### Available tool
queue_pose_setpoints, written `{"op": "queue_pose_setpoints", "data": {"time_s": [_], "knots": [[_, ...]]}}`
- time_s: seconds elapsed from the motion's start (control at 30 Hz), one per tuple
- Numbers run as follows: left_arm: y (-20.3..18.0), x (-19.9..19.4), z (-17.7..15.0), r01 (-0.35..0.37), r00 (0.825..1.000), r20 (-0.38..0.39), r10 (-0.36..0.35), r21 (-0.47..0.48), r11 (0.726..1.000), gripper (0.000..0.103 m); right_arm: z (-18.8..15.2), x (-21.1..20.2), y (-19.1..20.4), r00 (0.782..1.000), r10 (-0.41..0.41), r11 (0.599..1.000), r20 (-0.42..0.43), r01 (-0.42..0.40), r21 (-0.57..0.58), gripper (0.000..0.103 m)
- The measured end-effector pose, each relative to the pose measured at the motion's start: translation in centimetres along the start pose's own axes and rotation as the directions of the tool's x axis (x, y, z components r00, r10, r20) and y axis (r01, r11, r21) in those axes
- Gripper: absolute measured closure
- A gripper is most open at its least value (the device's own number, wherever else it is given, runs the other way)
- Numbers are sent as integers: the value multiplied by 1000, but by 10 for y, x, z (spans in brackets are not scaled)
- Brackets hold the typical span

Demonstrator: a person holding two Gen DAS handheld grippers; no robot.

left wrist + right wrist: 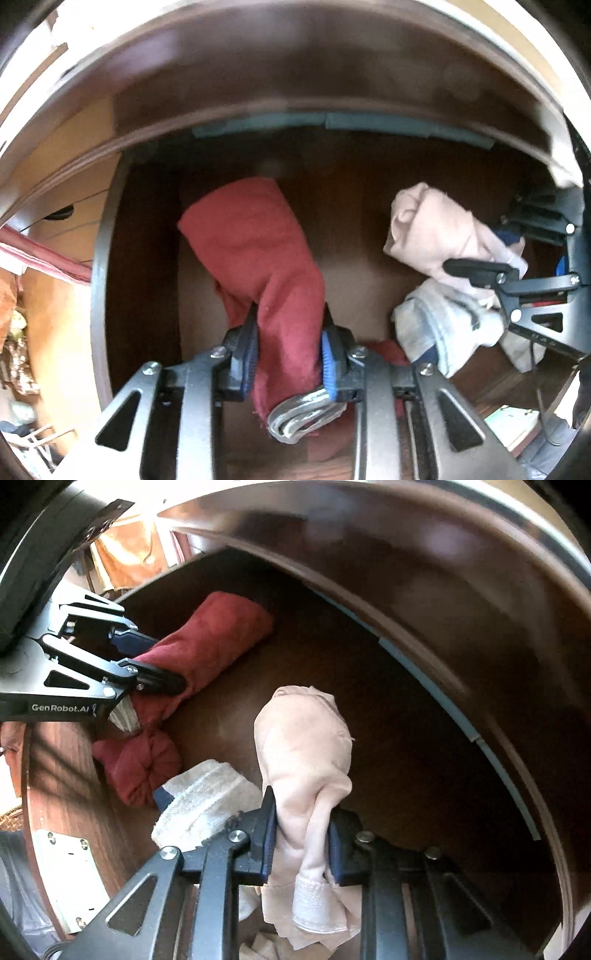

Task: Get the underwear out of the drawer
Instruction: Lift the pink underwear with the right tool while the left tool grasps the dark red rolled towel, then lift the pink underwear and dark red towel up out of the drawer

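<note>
Both tongs grasp underwear inside the open drawer.

The left tongs are clenched on the red underwear, while the right tongs pinch the beige underwear. Both garments hang inside the dark wooden drawer, with a white garment lying between them on the drawer bottom.

Four garments are showing in one drawer: two dark red pieces, one lying toward ten o'clock and one bunched at eight o'clock, one beige piece sitting centrally, and one white piece (blue-trimmed) resting at seven o'clock. Two grippers are appearing, left gripper and right gripper.
</note>
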State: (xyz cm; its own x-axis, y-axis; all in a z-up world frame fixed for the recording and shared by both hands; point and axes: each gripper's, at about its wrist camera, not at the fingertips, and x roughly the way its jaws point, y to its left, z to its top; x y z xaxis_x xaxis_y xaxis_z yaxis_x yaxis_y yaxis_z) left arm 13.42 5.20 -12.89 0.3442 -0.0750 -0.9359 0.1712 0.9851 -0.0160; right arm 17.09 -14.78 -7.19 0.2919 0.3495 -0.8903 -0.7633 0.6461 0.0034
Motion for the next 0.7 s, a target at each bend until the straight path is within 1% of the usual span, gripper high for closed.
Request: {"op": "queue_pose_setpoints", "data": {"time_s": [0.07,0.1,0.13,0.17,0.2,0.27,0.3,0.37,0.57,0.63,0.7], "knots": [[4,-6,-7,16,999,38,-15,-25,1000,77,-2,-10,-2,1000,-7,1000,30,6,9,78],[5,-10,-10,22,998,62,-20,-32,999,77,3,-11,5,999,-11,1000,46,10,7,78],[7,-13,-13,26,996,82,-22,-41,999,77,-1,-18,6,998,-11,1000,62,11,5,78],[7,-16,-17,27,995,101,-22,-50,998,77,-2,-24,7,997,-15,1000,80,15,10,78],[10,-21,-19,26,993,118,-19,-54,998,77,-7,-30,-7,995,-14,1000,97,13,14,78],[9,-26,-26,20,988,152,-10,-60,998,77,-9,-42,-7,991,-14,1000,131,11,22,78],[5,-27,-40,17,986,168,-6,-65,998,77,-13,-45,-9,989,-12,1000,144,9,22,78],[4,-33,-46,17,981,196,-4,-67,998,77,-16,-53,-8,985,-12,1000,171,8,21,78],[5,-45,-63,43,958,285,-17,-87,995,77,-22,-76,-17,969,-8,1000,246,1,30,78],[6,-49,-66,43,950,312,-10,-99,994,77,-26,-79,-20,965,-11,1000,261,4,30,78],[5,-57,-77,47,941,339,-9,-105,993,77,-31,-83,-25,960,-8,999,279,-1,33,78]]}}
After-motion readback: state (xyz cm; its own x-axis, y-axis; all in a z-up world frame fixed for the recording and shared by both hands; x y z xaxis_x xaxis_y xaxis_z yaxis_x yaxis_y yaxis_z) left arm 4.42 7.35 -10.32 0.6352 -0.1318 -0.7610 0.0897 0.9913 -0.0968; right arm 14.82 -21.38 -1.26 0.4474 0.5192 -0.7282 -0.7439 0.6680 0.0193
